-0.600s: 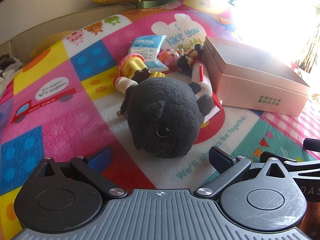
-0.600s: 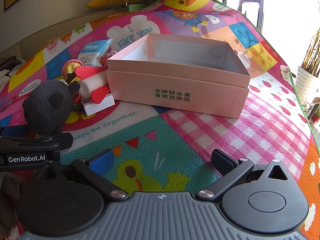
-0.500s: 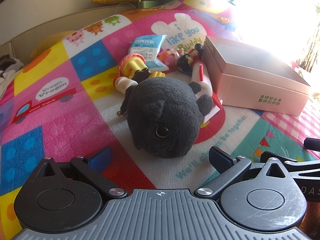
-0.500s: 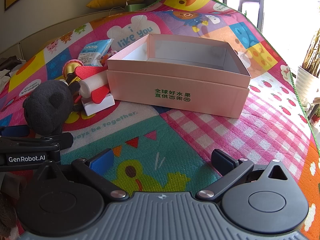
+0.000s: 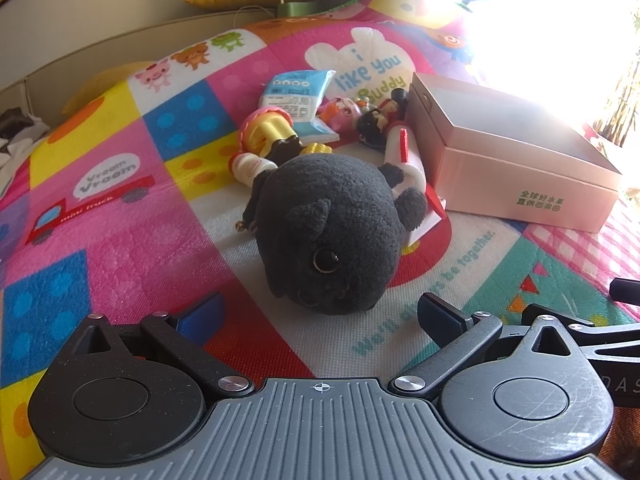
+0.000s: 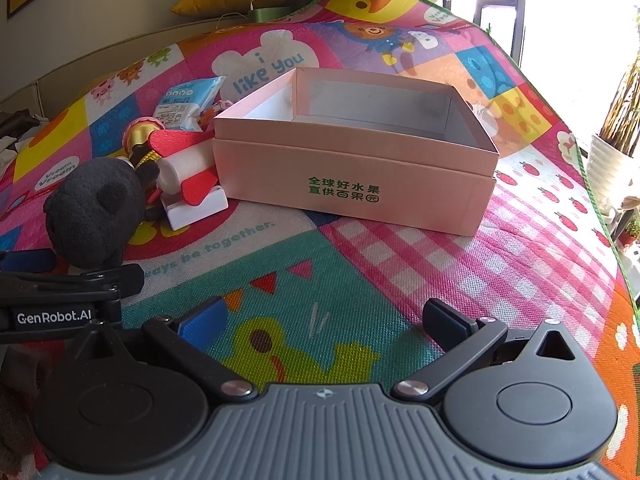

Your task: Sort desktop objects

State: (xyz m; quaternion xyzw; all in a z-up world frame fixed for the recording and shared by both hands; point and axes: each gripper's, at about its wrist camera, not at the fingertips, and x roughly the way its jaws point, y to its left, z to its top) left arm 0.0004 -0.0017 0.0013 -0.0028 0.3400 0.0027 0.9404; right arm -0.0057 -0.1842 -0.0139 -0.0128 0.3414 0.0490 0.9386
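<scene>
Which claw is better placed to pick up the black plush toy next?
Probably left. The left claw is open with the black plush toy straight ahead, close to its fingers. The right claw faces the pink box, plush off to its side.

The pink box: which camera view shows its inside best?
The right wrist view: the pink box faces the camera with its open top fully visible, and nothing shows inside. The left wrist view shows it from one corner, with the interior washed out by window glare.
</scene>
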